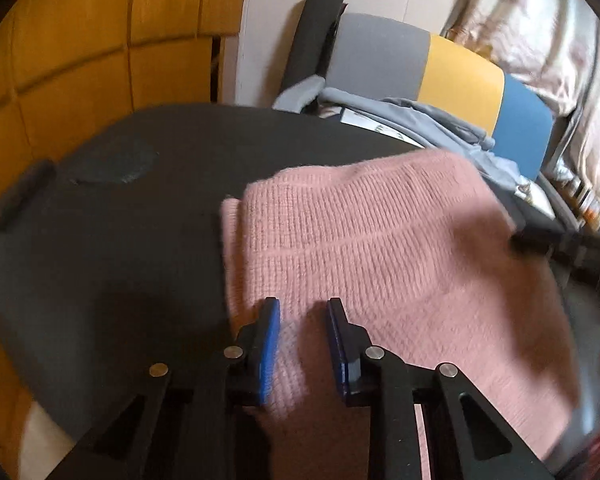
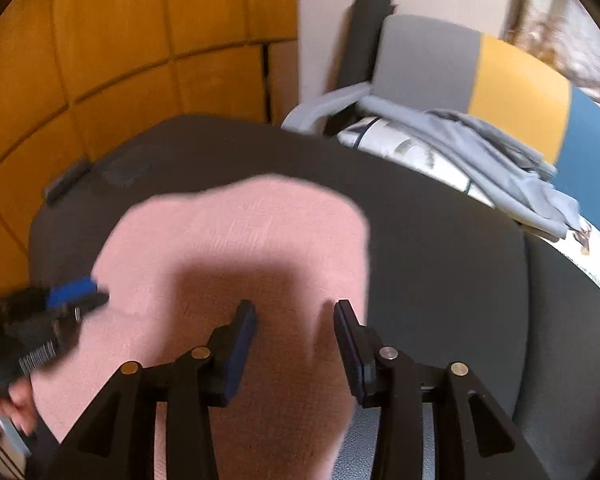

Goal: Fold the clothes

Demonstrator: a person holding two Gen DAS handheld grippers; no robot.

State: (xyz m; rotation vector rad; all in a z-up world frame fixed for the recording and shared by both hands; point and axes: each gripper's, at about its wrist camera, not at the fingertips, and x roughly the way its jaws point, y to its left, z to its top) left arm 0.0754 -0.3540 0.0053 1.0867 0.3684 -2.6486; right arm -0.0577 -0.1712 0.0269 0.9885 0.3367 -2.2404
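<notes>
Both hand-held grippers tilt down, parted, over pink knit.

Dark grey bench, rounded far edge, matte top. Pink knit garment lies folded on it, ribbed texture, one layer edge showing along left side; in right wrist view garment reaches near edge of bench. Small dark cylindrical object rests at far left rim. Darker flat patch sits on top near it, nature unclear. Rest of top bare.
</notes>
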